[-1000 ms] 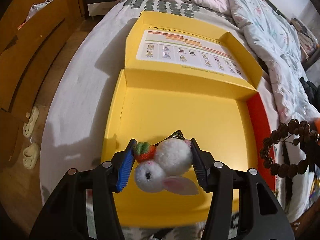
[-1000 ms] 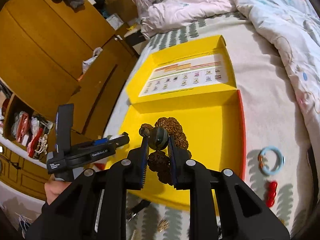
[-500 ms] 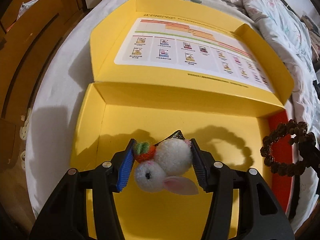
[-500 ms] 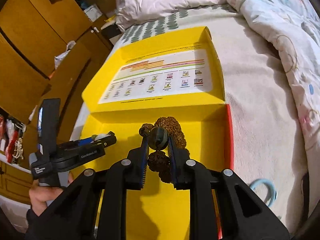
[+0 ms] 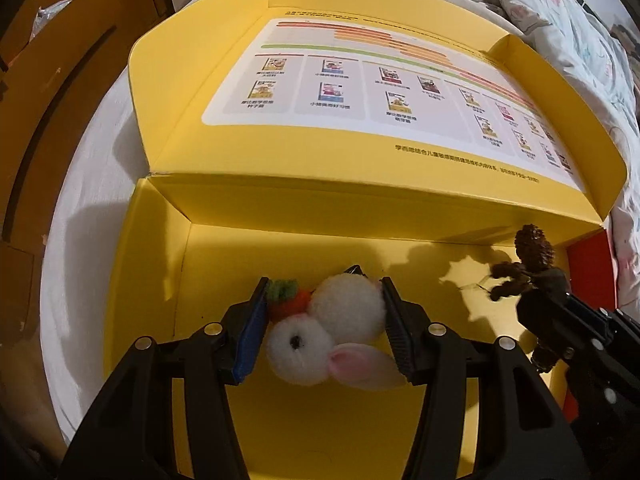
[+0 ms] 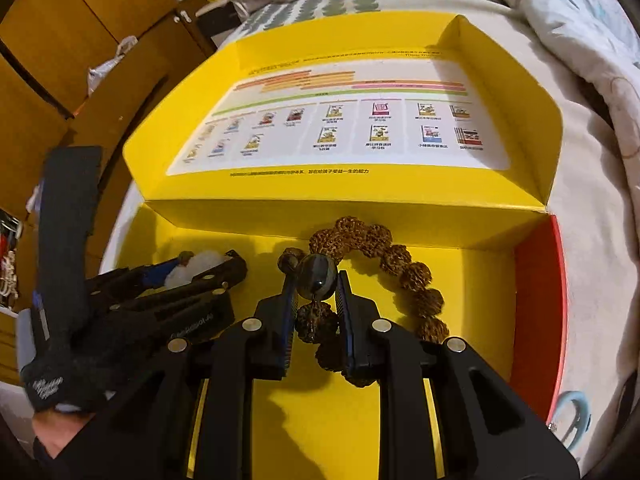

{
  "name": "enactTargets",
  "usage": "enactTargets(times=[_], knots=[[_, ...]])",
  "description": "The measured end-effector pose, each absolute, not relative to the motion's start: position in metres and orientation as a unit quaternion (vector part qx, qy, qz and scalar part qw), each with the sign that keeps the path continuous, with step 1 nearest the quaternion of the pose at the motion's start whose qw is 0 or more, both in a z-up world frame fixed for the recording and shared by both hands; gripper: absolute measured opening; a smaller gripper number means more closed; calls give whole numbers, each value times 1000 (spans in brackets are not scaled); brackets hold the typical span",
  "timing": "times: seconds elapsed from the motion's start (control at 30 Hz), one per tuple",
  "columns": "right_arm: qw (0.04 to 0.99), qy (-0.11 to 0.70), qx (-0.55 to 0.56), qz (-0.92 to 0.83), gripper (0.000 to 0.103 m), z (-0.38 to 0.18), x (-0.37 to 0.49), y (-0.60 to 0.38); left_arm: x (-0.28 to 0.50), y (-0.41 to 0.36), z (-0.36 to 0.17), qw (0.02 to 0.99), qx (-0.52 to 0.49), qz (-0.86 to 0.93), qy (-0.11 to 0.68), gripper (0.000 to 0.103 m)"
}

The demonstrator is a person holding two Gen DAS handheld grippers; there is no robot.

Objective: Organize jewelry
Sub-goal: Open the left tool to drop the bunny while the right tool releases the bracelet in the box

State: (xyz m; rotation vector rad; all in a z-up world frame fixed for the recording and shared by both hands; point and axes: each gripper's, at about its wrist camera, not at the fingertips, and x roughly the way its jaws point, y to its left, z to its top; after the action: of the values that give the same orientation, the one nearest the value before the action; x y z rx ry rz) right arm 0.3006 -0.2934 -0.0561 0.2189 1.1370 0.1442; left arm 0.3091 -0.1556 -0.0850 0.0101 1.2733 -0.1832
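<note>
Fluffy white pompom rabbit clip (image 5: 324, 332) with a felt carrot is sitting squeezed between the left gripper (image 5: 324, 330) pads, half-spread, over the glossy yellow cardboard box (image 5: 360, 216). At three o'clock, the right gripper (image 6: 316, 300) is pinching a knobbly brown seed-bead bracelet (image 6: 400, 264), nearly closed.

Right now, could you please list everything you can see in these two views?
Open yellow cardboard box: one, yellow with a red side, on the bed.
Printed chart sheet: one, white, inside the box lid.
White fluffy rabbit ornament with orange carrot: one, in the left claw, above the box floor.
Brown knobbly bead bracelet: one, in the right claw, over the box.
Light blue ring: one, on the bed right of the box.
Floral quilt: one, pale, far right.
Wooden cabinets: orange-brown, left.
Left claw: shut on rabbit.
Right claw: shut on bracelet.
</note>
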Motion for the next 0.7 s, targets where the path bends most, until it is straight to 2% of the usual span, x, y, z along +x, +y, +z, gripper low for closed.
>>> enactTargets(times=[0.3, 0.37, 0.57, 0.67, 0.7], knots=[[829, 546, 106, 54, 27, -70, 304, -291, 307, -160, -85, 801, 17, -85, 592, 64], [831, 542, 115, 56, 27, -64, 300, -295, 307, -157, -84, 799, 8, -87, 595, 67], [849, 509, 133, 53, 28, -29, 272, -313, 296, -135, -59, 803, -20, -98, 588, 69], [857, 492, 142, 52, 37, -8, 249, -323, 282, -121, -29, 815, -35, -115, 567, 78], [859, 489, 143, 52, 44, -3, 244, -324, 279, -121, -23, 818, -37, -118, 562, 78]])
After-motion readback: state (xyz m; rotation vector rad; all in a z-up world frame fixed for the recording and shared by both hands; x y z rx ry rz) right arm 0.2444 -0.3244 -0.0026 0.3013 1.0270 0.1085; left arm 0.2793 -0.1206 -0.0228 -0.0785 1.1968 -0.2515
